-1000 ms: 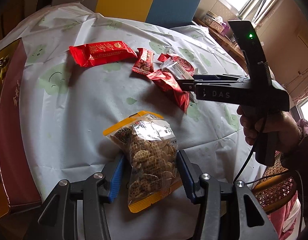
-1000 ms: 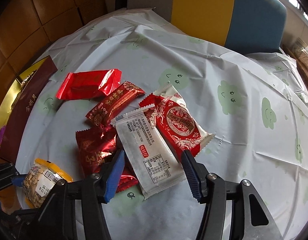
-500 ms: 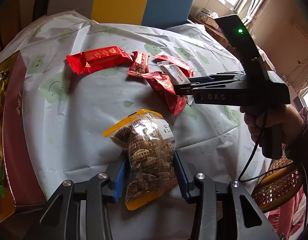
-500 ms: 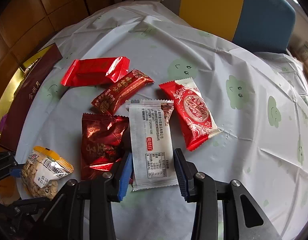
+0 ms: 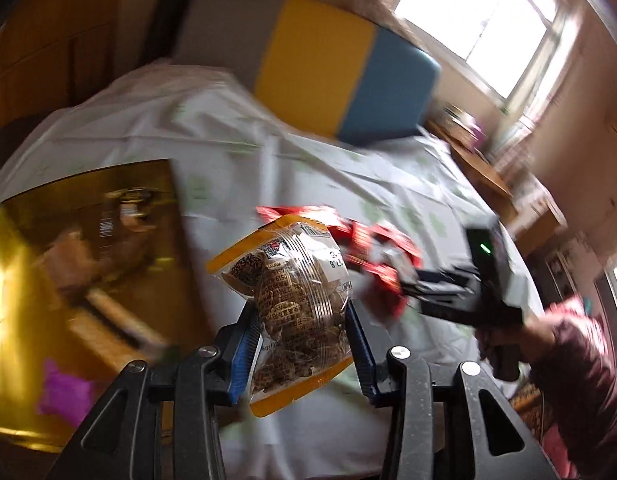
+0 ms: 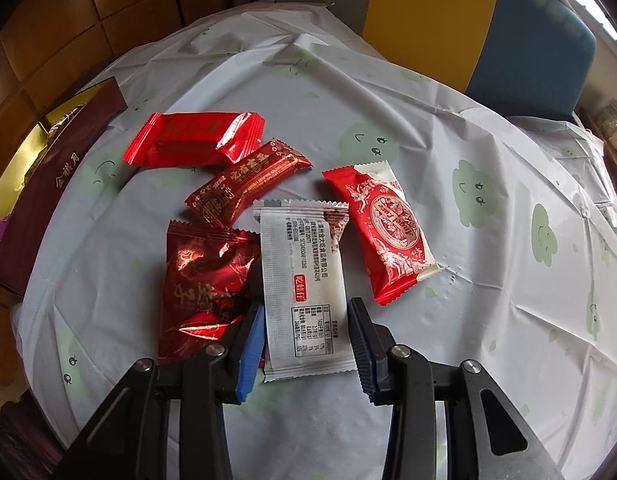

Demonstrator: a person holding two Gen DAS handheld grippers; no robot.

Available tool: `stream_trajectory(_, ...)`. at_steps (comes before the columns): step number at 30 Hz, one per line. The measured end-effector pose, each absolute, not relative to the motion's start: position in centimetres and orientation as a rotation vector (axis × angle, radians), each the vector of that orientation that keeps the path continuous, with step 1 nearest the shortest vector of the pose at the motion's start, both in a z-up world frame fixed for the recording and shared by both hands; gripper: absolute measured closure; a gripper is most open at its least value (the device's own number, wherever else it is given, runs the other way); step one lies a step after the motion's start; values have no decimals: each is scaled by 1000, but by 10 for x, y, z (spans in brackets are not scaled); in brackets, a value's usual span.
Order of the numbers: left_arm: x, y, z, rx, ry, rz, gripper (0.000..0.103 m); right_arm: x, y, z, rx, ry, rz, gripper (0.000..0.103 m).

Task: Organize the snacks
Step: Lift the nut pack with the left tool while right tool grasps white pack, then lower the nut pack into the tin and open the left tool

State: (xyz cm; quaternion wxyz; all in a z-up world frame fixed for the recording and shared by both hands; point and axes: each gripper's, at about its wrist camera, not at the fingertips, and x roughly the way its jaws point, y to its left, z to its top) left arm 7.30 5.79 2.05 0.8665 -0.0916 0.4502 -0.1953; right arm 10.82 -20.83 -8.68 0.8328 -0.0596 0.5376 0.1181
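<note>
- Left gripper (image 5: 299, 334): blue pads clamped on both sides of a clear, yellow-edged nut packet (image 5: 290, 308); packet held off the tablecloth (image 5: 228, 148), upper end projecting past the fingertips, in front of an open gold box (image 5: 68, 240).
- Right gripper (image 6: 306, 334): pads pressed to the long edges of a white snack packet (image 6: 304, 288), near end between the jaws, packet flat on the cloth.
- Dark red foil pouch (image 6: 204, 284): just beside the right gripper's left finger, touching it.
- Red-and-white packet (image 6: 384, 232): to the right of the white one, apart from the jaws.
</note>
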Motion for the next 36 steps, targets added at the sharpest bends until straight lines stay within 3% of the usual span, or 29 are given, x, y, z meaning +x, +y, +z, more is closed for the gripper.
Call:
stream_trajectory(7,87,160,-3,-293,1003,-77,60,108,-208,-87,-133,1137,247,62)
stream_trajectory(14,96,212,-38,-405,1061,72,60,106,-207,-87,-137,1133,242,62)
stream_trajectory(23,113,242,-68,-565,1087,120,57,106,-207,-87,-137,1132,242,62)
stream_trajectory(29,120,245,-69,-544,1108,159,45,106,-207,-87,-137,1132,242,62)
stream_trajectory(36,114,244,-58,-497,1086,186,41,105,-206,-87,-141,1130,240,62)
